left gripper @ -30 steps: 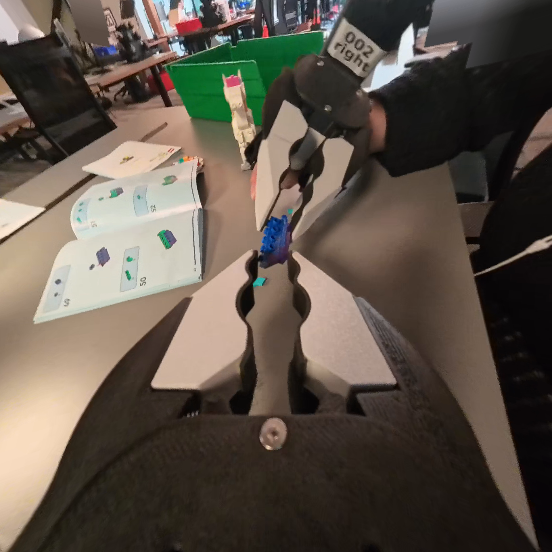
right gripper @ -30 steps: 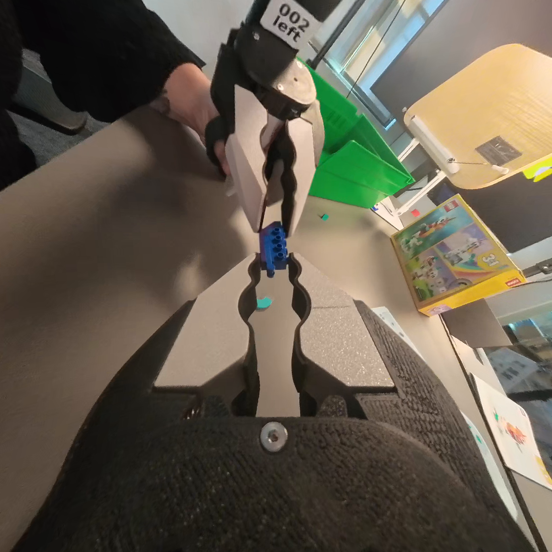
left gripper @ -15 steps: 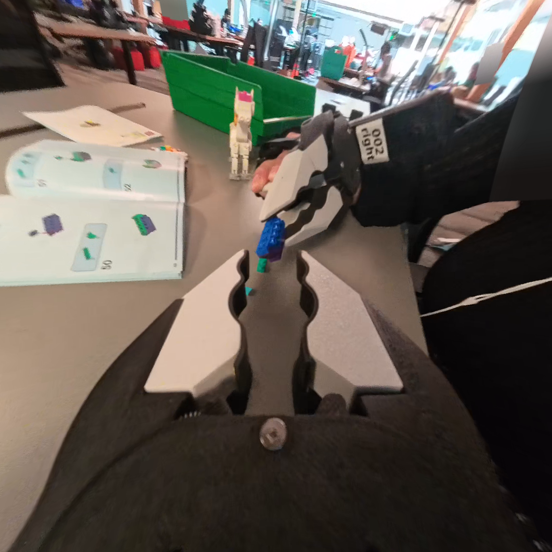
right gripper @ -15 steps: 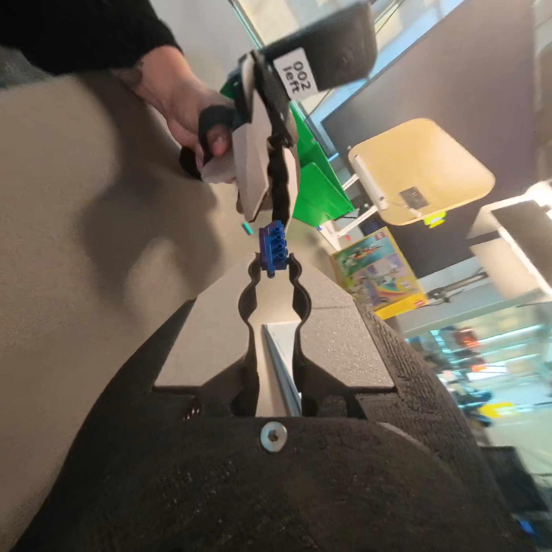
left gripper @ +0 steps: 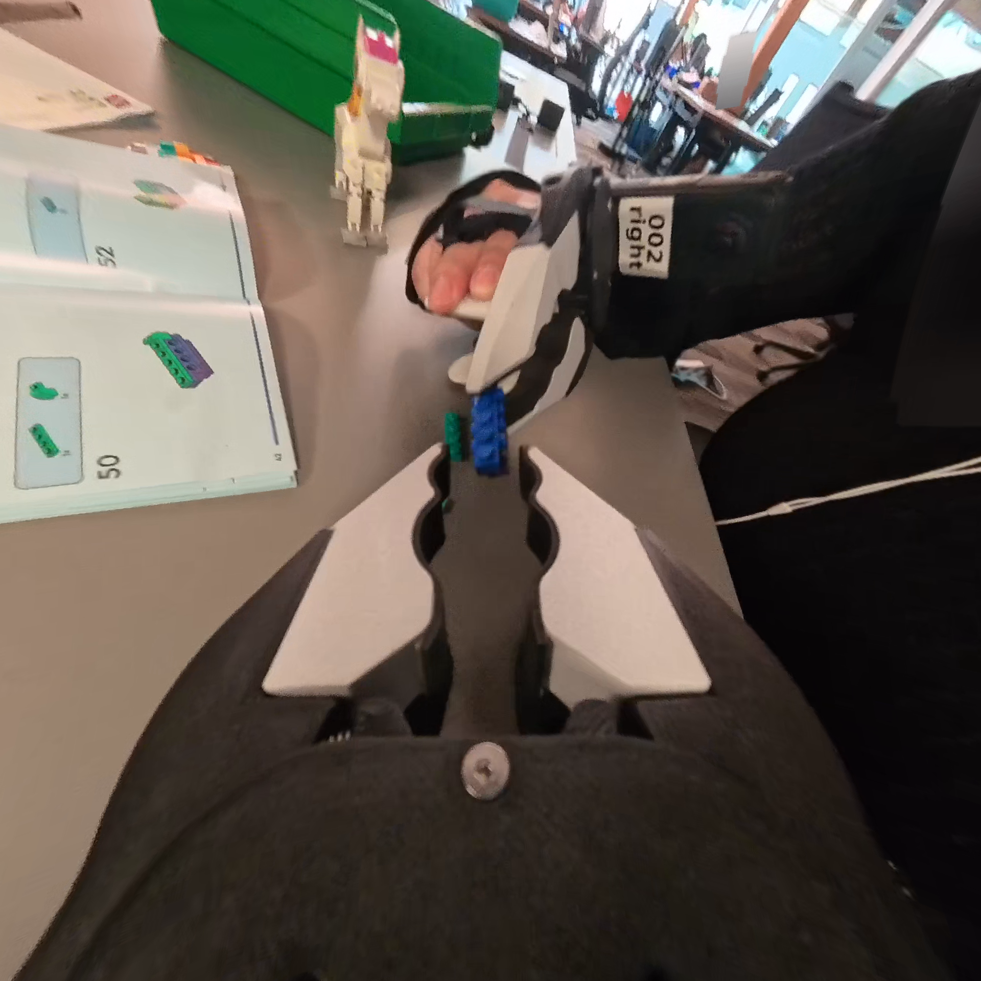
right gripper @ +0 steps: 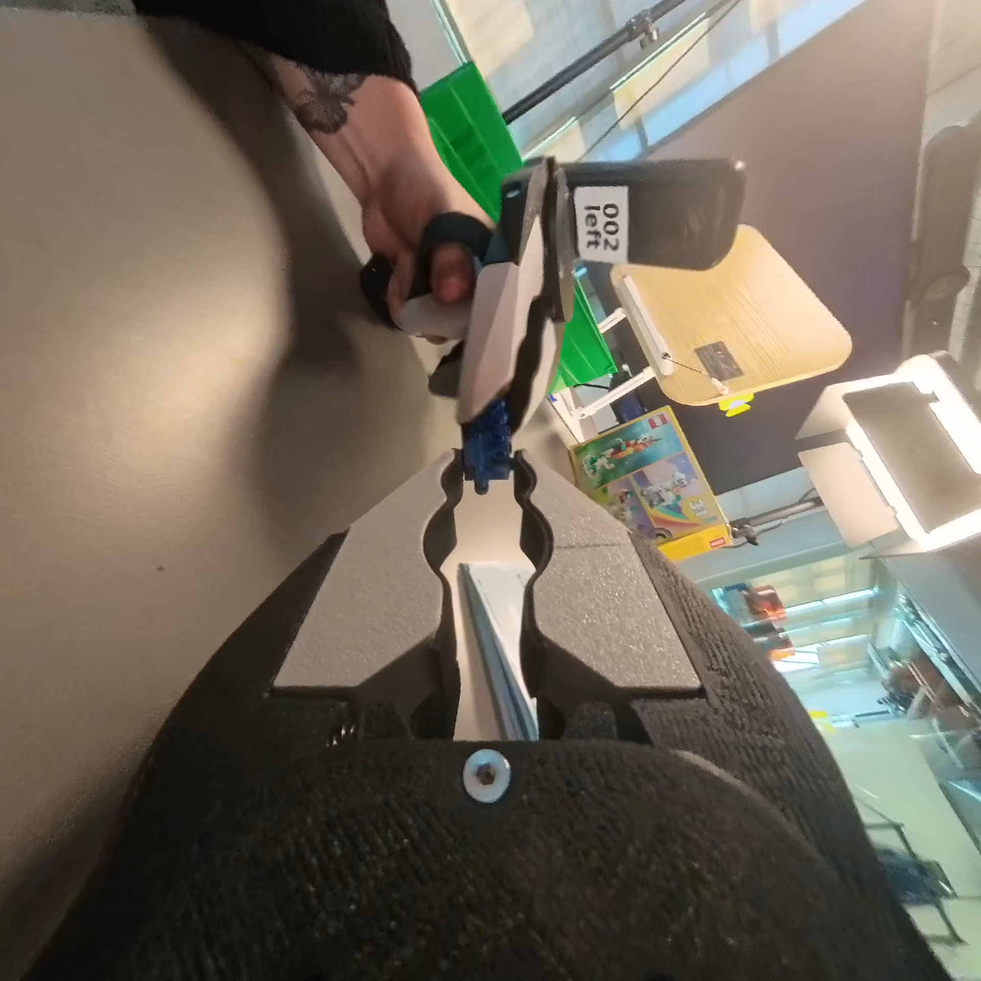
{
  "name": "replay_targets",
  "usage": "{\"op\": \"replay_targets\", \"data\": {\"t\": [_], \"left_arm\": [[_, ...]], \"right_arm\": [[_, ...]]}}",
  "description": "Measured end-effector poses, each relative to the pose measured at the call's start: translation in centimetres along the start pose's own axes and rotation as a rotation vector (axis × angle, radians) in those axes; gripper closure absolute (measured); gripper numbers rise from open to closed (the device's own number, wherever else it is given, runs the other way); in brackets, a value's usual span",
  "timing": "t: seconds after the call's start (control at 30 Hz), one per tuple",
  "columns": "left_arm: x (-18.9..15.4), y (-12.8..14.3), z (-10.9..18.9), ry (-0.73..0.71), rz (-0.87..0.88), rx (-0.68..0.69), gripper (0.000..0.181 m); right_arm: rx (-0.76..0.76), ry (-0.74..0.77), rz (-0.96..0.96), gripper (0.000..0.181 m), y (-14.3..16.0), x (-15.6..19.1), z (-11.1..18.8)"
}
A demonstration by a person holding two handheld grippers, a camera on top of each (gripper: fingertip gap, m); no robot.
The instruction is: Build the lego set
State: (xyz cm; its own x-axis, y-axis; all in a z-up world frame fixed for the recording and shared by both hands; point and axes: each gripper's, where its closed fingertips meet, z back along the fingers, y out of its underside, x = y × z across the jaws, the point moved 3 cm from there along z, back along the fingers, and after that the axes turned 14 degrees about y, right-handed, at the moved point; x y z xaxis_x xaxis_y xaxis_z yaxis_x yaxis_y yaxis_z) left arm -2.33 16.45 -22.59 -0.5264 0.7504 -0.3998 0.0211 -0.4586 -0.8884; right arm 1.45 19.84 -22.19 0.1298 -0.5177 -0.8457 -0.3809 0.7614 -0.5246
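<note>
One white figure [left gripper: 366, 159] stands finished on the counter [left gripper: 159, 610]. Right gripper [right gripper: 485, 467] fingers clamp the blue brick stack [right gripper: 485, 451]; left gripper [left gripper: 483, 456] fingers spread. Green brick [left gripper: 454, 435] remains unattached.

Your instruction booklet [left gripper: 132, 329] runs off the left edge of the left wrist view, and the white llama figure [left gripper: 369, 143] is smeared by motion. In the right wrist view, the left gripper's fingers [right gripper: 488, 350] cover the far end of the blue brick assembly [right gripper: 485, 451], and only a strip of the booklet shows between your right gripper's fingers [right gripper: 382, 600].

Facing close wrist views, shared blue brick [left gripper: 489, 436]
</note>
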Motion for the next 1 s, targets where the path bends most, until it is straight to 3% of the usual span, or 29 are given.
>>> {"op": "replay_targets", "data": {"t": [0.07,0.2,0.27,0.4,0.5,0.6,0.7,1.0], "left_arm": [[0.1,0.0,-0.2,0.035,-0.001,0.019,0.169],[0.5,-1.1,0.3,0.031,-0.073,-0.038,0.169],[0.7,-1.4,0.6,0.064,-0.031,-0.072,0.154],[1.1,-2.0,1.4,0.144,0.082,-0.183,0.17],[1.8,-2.5,2.2,0.154,0.141,-0.264,0.17],[1.9,-2.6,2.6,0.162,0.153,-0.302,0.151],[2.1,-2.7,3.1,0.129,0.146,-0.333,0.146],[2.1,-2.6,3.5,0.106,0.159,-0.354,0.171]], "right_arm": [[0.008,0.038,0.004,0.164,0.2,-0.6,0.1],[0.02,0.091,-0.025,0.165,0.4,-1.5,-0.2],[0.028,0.096,-0.049,0.165,0.6,-1.6,-0.5],[0.032,0.099,-0.098,0.164,0.7,-1.5,-1.1],[0.05,0.128,-0.142,0.164,1.0,-1.9,-1.5],[0.065,0.162,-0.172,0.164,1.5,-2.5,-1.9],[0.069,0.189,-0.196,0.164,1.6,-2.9,-2.2],[0.058,0.185,-0.176,0.164,1.3,-2.4,-3.0]]}}
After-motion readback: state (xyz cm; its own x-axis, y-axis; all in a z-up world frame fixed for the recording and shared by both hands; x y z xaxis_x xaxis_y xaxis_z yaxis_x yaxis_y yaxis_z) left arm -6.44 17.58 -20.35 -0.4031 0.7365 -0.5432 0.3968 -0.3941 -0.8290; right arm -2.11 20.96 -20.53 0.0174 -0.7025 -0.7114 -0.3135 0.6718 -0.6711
